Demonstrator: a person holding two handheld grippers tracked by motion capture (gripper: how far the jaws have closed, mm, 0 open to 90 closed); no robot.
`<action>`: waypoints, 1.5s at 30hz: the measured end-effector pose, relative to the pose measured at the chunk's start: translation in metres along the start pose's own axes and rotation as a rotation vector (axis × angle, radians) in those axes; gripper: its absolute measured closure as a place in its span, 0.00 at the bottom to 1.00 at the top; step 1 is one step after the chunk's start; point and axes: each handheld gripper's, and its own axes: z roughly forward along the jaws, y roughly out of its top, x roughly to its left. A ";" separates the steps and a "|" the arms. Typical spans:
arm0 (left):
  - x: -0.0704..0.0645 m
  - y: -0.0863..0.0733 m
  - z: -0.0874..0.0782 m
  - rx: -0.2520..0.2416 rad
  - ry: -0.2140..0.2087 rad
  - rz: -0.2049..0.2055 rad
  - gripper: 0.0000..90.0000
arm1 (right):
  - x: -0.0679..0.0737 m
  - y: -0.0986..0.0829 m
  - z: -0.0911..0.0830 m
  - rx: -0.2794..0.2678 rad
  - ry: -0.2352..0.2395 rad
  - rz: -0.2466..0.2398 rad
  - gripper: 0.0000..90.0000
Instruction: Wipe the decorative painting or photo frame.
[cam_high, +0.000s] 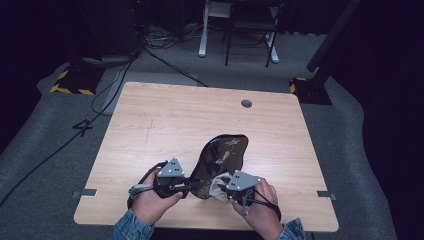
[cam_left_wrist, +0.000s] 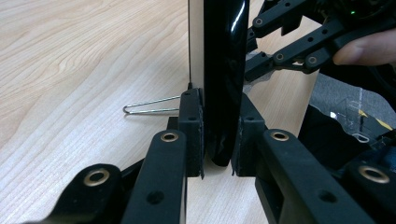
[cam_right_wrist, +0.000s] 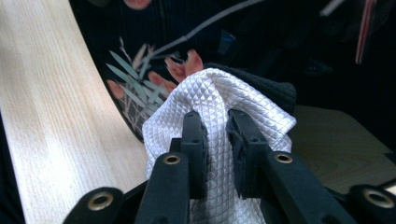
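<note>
Wiping step underway — left gripper (cam_left_wrist: 217, 135) pinches black lacquer tray (cam_high: 220, 157) rim, right gripper (cam_right_wrist: 217, 140) pinches white cloth (cam_right_wrist: 219, 100) — next: rub cloth across tray w/ steady hold.

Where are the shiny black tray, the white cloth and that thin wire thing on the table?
tray (cam_high: 225, 152), high view, its glossy painted face.
cloth (cam_right_wrist: 219, 100), right gripper view, the bunched top fold above the gripper's jaws.
wire (cam_left_wrist: 149, 106), left gripper view, its thin loop on the table.
</note>
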 end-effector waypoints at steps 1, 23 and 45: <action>0.000 0.000 0.000 0.000 0.000 0.001 0.87 | -0.001 -0.001 0.000 0.006 -0.002 0.002 0.86; 0.001 0.000 0.000 0.003 -0.011 -0.001 0.86 | -0.028 -0.030 0.011 0.103 -0.029 0.081 0.86; 0.001 0.000 0.000 0.005 0.005 -0.003 0.87 | -0.044 -0.043 0.008 0.153 -0.080 0.126 0.87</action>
